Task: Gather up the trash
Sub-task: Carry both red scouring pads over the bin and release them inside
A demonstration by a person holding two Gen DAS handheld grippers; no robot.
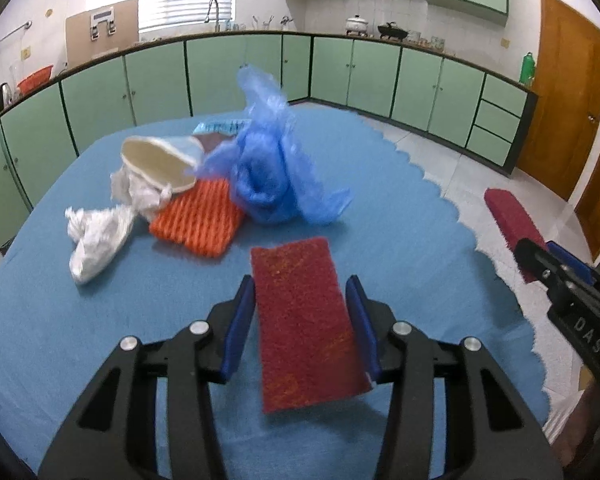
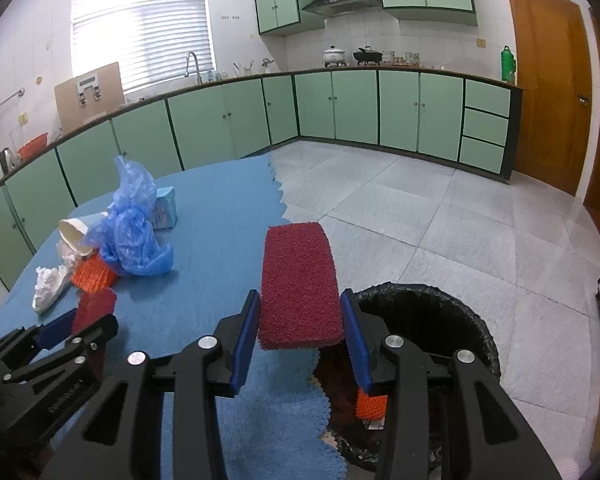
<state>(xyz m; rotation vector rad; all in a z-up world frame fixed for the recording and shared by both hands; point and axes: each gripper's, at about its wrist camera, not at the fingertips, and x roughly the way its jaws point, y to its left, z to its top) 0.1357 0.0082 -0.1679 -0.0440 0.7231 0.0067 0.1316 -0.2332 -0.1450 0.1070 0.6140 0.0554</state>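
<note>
Clamping red pad [image 1: 306, 320] in left claw [image 1: 302, 320] | right claw [image 2: 300, 328] level, gripping second red pad [image 2: 298, 280] beside bin [image 2: 476, 320]

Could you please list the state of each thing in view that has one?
Left tool: shut on a red scouring pad.
Right tool: shut on another red scouring pad.
Bin: open, black-lined, orange foam net inside.
Paper cup: tipped over.
Blue plastic bag: crumpled.

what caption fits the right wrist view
Right gripper carries a red scouring pad toward the black-lined trash bin.
</note>
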